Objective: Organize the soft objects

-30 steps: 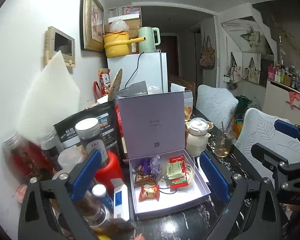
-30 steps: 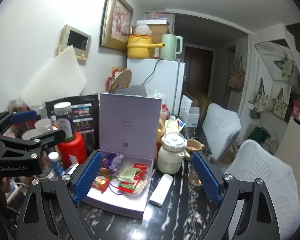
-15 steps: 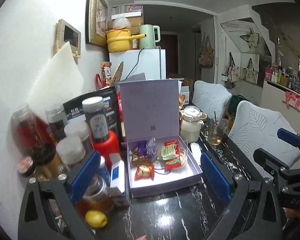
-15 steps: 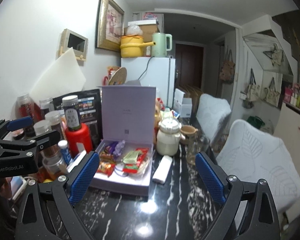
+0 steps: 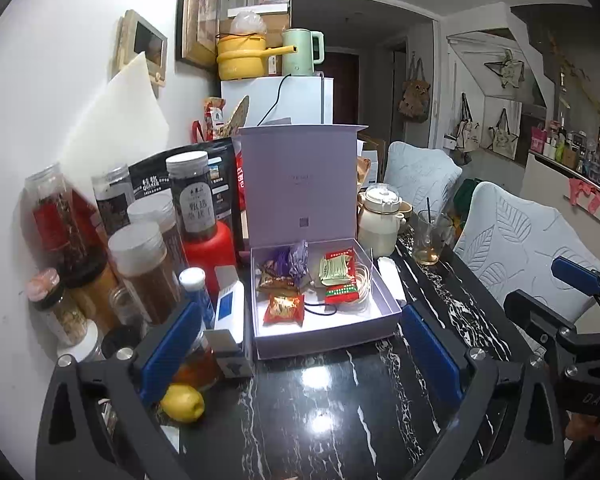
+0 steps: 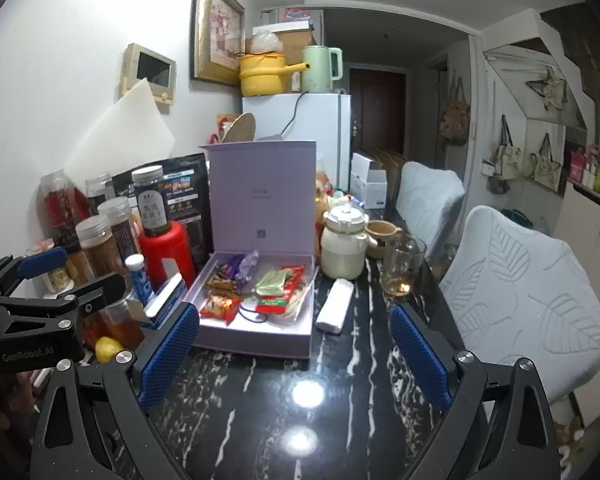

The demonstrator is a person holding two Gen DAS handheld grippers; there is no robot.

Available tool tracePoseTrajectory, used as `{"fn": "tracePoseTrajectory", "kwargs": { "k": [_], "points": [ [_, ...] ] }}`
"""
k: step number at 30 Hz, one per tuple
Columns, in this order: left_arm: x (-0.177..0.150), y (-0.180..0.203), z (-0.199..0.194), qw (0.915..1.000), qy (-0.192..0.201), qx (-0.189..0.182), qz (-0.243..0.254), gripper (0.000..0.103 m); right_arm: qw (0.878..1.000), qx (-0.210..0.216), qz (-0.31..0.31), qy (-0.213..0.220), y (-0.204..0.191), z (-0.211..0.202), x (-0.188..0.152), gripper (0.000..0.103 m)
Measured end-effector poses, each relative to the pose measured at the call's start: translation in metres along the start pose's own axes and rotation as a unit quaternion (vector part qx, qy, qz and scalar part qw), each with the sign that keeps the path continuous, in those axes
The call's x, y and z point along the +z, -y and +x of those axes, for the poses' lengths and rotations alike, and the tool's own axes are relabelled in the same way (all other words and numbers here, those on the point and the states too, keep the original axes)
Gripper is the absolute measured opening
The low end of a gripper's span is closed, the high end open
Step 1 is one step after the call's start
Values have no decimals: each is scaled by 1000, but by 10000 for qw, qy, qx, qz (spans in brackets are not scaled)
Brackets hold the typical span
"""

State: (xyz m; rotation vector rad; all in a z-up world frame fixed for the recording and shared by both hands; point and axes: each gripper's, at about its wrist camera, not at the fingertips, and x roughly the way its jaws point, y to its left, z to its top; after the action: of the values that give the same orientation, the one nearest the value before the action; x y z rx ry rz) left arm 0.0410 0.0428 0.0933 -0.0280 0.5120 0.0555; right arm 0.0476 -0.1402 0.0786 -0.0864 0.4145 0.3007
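An open lilac box sits on the black marble table, its lid upright. Inside lie soft snack packets: a purple one, a green and red one, an orange-red one, and a black hair tie. A white packet lies on the table right of the box. My left gripper is open and empty, in front of the box. My right gripper is open and empty, also short of the box.
Several jars and a red bottle crowd the table's left side, with a lemon near the front. A cream teapot and a glass stand right of the box. White chairs line the right.
Both grippers have drawn back from the box, which now looks smaller and farther. More of the table front and the lemon have come into view. Both stay open.
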Motion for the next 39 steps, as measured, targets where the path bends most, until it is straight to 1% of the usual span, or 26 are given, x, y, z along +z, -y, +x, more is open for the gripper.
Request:
{"fn": "tracePoseTrajectory", "kwargs": {
  "k": [8,18,39],
  "points": [
    [-5,1,0,10000,-92,-33,1,102,10000,4,11,-80,2,0,-3,98],
    [-5,2,1,9999,-113,-3,14,102,9999,-7,-31,-134,0,0,-5,98],
    [-6,4,0,9997,-165,-143,75,102,9998,-71,-48,-168,2,-4,-10,98]
  ]
}}
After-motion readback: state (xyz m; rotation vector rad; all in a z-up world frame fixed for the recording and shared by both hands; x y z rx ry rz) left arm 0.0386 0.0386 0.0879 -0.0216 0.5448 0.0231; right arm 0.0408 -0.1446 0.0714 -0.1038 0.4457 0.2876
